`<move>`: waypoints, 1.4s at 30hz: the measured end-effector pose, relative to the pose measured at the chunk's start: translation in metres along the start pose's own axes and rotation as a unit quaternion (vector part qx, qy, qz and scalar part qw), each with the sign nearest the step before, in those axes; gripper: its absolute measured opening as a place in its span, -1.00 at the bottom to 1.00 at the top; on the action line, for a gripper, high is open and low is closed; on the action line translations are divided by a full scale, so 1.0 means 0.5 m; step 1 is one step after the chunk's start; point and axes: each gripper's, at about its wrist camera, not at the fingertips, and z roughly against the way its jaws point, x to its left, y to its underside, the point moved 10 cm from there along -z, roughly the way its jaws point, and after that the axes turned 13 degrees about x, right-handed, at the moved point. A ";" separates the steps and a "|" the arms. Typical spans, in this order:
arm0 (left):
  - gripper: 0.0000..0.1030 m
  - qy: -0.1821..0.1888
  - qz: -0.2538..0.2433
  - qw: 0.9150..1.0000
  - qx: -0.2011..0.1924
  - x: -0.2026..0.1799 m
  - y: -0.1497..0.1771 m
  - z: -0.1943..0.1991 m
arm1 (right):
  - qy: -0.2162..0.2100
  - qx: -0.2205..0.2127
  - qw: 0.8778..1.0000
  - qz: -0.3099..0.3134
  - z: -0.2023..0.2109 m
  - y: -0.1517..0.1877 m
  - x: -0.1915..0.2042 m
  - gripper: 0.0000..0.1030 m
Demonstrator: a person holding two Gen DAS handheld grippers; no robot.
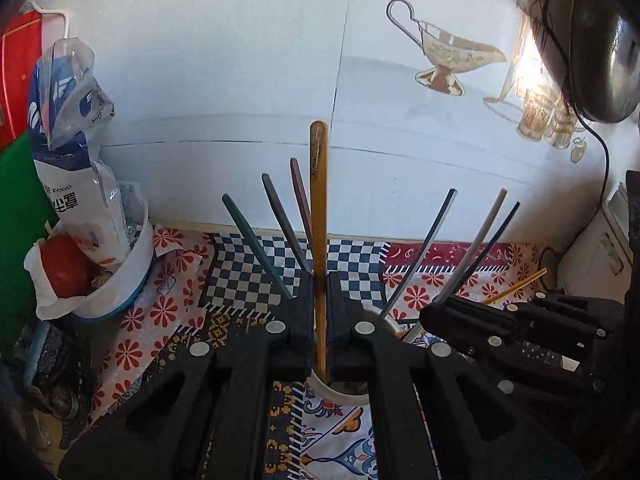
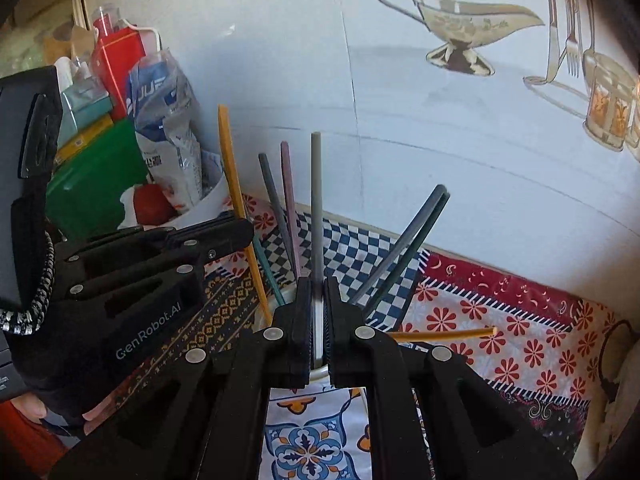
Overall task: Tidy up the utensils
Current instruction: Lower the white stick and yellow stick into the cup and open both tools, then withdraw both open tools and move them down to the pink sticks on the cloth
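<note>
A white cup (image 1: 348,394) stands on the patterned cloth and holds several chopsticks that fan outward. My left gripper (image 1: 319,280) is shut on a yellow chopstick (image 1: 318,200) that stands upright with its lower end in the cup. My right gripper (image 2: 319,288) is shut on a grey chopstick (image 2: 316,208), also upright over the cup (image 2: 320,372). In the left wrist view the right gripper (image 1: 432,312) holds that grey chopstick (image 1: 476,248) just right of the cup. In the right wrist view the left gripper (image 2: 244,232) holds the yellow chopstick (image 2: 234,188). Another yellow chopstick (image 2: 440,335) lies on the cloth to the right.
A white tub (image 1: 116,280) with a plastic bag (image 1: 76,152) and a red object (image 1: 66,266) stands at the left by green and red boxes (image 2: 92,176). A tiled wall (image 1: 240,60) closes the back. A dark pot (image 1: 600,40) hangs at upper right with a black cable (image 1: 604,152).
</note>
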 end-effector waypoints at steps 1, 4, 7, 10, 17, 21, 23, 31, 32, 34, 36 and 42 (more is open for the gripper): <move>-0.91 0.000 -0.002 1.000 0.005 -0.001 0.003 -0.003 | 0.001 0.005 1.000 0.001 -0.004 0.004 -0.001 -0.89; -0.92 -0.005 -0.009 1.000 0.016 -0.003 0.014 -0.009 | -0.009 0.021 1.000 0.003 -0.011 0.017 -0.001 -0.87; -0.91 -0.006 -0.012 1.000 0.018 -0.003 0.018 0.001 | -0.002 0.026 1.000 0.006 -0.008 0.022 -0.002 -0.87; -0.90 -0.006 -0.017 1.000 0.017 -0.005 0.022 0.021 | 0.003 0.031 0.999 0.009 0.003 0.029 -0.001 -0.87; -0.56 -0.012 -0.032 0.999 0.003 -0.017 0.036 0.088 | 0.027 0.012 0.999 0.013 0.062 0.047 -0.010 -0.62; -0.07 -0.015 -0.038 0.999 0.000 -0.028 0.056 0.119 | 0.047 -0.004 0.999 0.018 0.109 0.067 -0.014 -0.40; 0.14 -0.013 -0.043 0.999 0.004 -0.040 0.071 0.127 | 0.058 -0.009 0.998 0.018 0.128 0.080 -0.020 -0.33; 0.24 0.000 -0.086 0.995 0.042 -0.123 0.157 0.094 | 0.079 -0.013 0.997 -0.016 0.177 0.158 -0.064 -0.16; 0.24 0.005 -0.090 0.995 0.052 -0.135 0.171 0.082 | 0.084 -0.010 0.996 -0.021 0.180 0.173 -0.073 -0.15; 0.24 0.011 -0.099 0.993 0.069 -0.158 0.196 0.062 | 0.093 -0.002 0.995 -0.030 0.181 0.201 -0.088 -0.15; 0.24 0.016 -0.110 0.990 0.088 -0.183 0.225 0.037 | 0.100 0.012 0.994 -0.044 0.176 0.237 -0.111 -0.14; 0.24 0.037 -0.131 0.978 0.157 -0.247 0.319 -0.045 | 0.130 0.063 0.985 -0.091 0.151 0.353 -0.189 -0.14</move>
